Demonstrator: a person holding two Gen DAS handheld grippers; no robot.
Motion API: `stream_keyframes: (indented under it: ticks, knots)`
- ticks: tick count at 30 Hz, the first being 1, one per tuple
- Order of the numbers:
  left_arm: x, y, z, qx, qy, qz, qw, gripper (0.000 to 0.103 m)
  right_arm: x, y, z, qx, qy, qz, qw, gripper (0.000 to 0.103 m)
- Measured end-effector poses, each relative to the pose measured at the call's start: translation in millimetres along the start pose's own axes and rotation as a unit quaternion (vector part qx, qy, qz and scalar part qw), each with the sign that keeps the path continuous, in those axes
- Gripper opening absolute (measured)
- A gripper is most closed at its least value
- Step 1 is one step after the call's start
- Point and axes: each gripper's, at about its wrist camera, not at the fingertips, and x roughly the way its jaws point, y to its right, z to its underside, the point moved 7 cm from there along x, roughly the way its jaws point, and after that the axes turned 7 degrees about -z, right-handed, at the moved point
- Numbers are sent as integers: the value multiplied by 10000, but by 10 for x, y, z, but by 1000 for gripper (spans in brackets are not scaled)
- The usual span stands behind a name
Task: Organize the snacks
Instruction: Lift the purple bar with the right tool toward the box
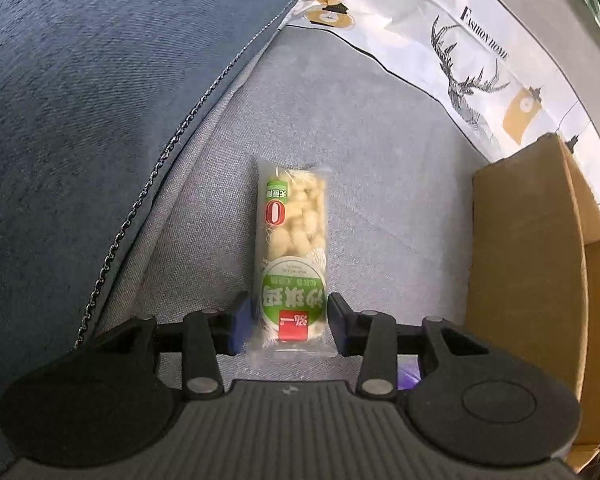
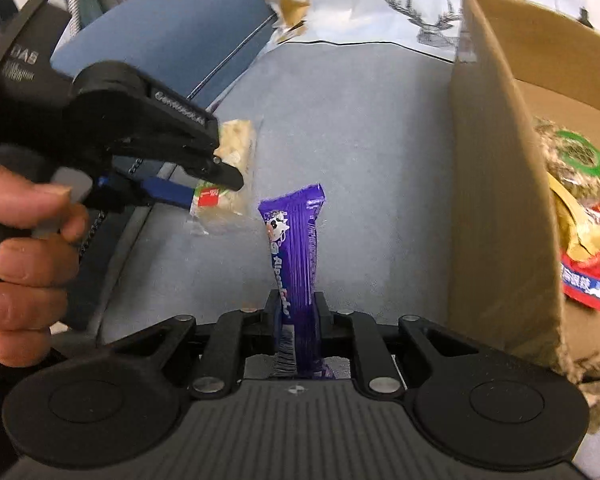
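A clear-wrapped puffed-rice bar point(image 1: 292, 240) with a green label sticks out forward from between the fingers of my left gripper point(image 1: 288, 320), whose blue pads sit against its wrapper edges. The right wrist view shows the same bar point(image 2: 236, 148) held off the grey seat by the left gripper point(image 2: 208, 190). My right gripper point(image 2: 298, 312) is shut on a purple candy stick point(image 2: 296, 248) with a cow picture, which points forward above the seat. The open cardboard box point(image 2: 500, 200) stands just right of it.
The box holds a green-labelled pack point(image 2: 576, 156) and a red bag point(image 2: 592, 276). A person's hand point(image 2: 24, 240) grips the left tool. A blue cushion point(image 1: 80, 100) rises on the left, and a deer-printed cloth point(image 1: 460, 60) hangs behind. The box flap point(image 1: 528, 260) is at the right.
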Motion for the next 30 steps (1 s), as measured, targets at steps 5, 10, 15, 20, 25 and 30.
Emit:
stream_keyframes:
  ticks: [5,10,15,20,25,30]
  knots:
    - [17,42,-3,96,58,-150,9998,52,106,28,40,93,-147,87,9998,18]
    - [44,51,-12,99,58,-224,9997,58,163,26,78,-64,-219,127,9997,25]
    - [69,87,-12,82,61,-353,9993,60,196,-33,80,-308,-231,214,9990,25]
    - [64,161,14,381,143,-497,9979,59,187,-42,76,-510,-191,346,9979,19]
    - [66,166,25,509,158,-526,9972,44,91,-20,20,-455,38,313,9985,18]
    - [38,121,26,420,146,-449,9980,43,123,-5,38,-392,-36,351,9986,18]
